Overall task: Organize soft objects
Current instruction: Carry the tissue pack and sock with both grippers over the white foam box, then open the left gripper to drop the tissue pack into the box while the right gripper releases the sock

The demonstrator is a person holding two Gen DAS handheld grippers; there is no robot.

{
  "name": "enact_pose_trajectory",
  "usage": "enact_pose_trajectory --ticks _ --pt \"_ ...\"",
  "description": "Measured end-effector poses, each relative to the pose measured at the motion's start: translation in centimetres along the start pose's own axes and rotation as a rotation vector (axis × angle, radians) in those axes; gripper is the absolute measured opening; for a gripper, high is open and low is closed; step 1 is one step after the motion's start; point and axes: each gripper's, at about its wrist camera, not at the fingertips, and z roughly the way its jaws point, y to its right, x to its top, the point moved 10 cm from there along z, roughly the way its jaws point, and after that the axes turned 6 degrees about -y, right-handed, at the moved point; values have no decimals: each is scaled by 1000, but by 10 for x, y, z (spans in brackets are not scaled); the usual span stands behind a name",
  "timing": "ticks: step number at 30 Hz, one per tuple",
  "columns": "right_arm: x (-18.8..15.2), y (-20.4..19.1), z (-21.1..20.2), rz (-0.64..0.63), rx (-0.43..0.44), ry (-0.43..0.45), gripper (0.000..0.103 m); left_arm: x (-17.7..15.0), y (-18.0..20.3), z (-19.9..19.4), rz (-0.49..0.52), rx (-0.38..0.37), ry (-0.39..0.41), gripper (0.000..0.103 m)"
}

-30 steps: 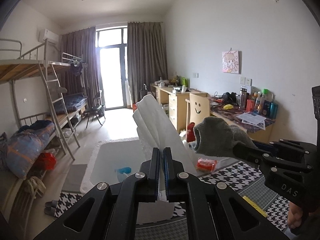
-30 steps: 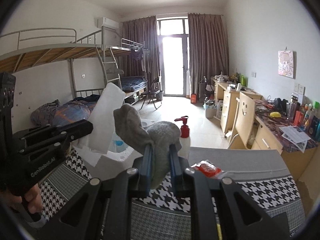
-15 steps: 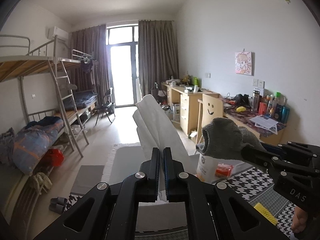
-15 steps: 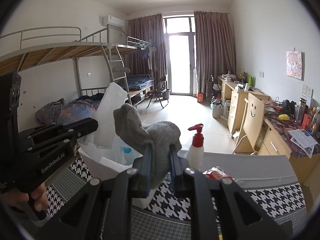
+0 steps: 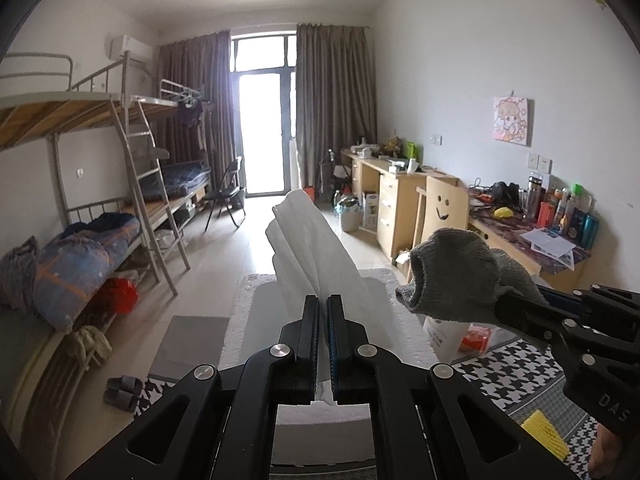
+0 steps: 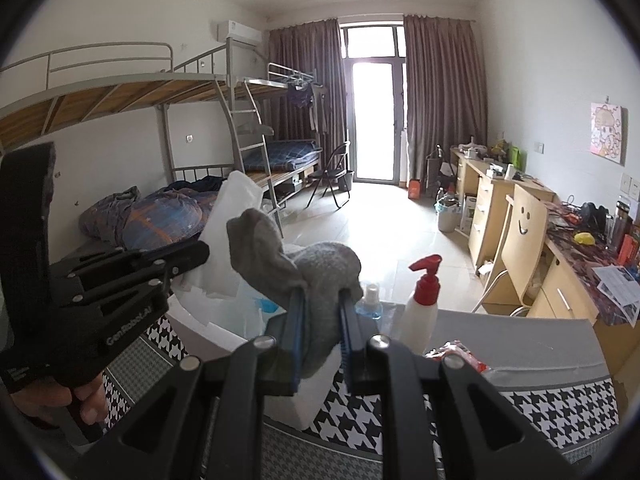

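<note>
two grippers up side by side over a white foam box (image 5: 256, 316): left gripper (image 5: 323, 320) clamped tight on a white tissue (image 5: 308, 248) standing upward, right gripper (image 6: 320, 316) pinching a grey sock (image 6: 316, 276), toe drooping left, just beside the tissue; pump bottle (image 6: 420, 312) behind on houndstooth cloth (image 6: 560, 404)
</note>
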Motion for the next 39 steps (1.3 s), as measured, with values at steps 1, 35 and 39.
enact_pose_trajectory --ticks 1,35,39 --pt "1 0 2 0 1 -3 19 0 -1 2 -5 1 -5 5" --pt "7 -7 40 -10 4 -65 19 -11 -39 25 -72 86 -62 102" --pt "8 -12 44 -24 13 -73 19 -12 -46 21 -82 102 -56 102"
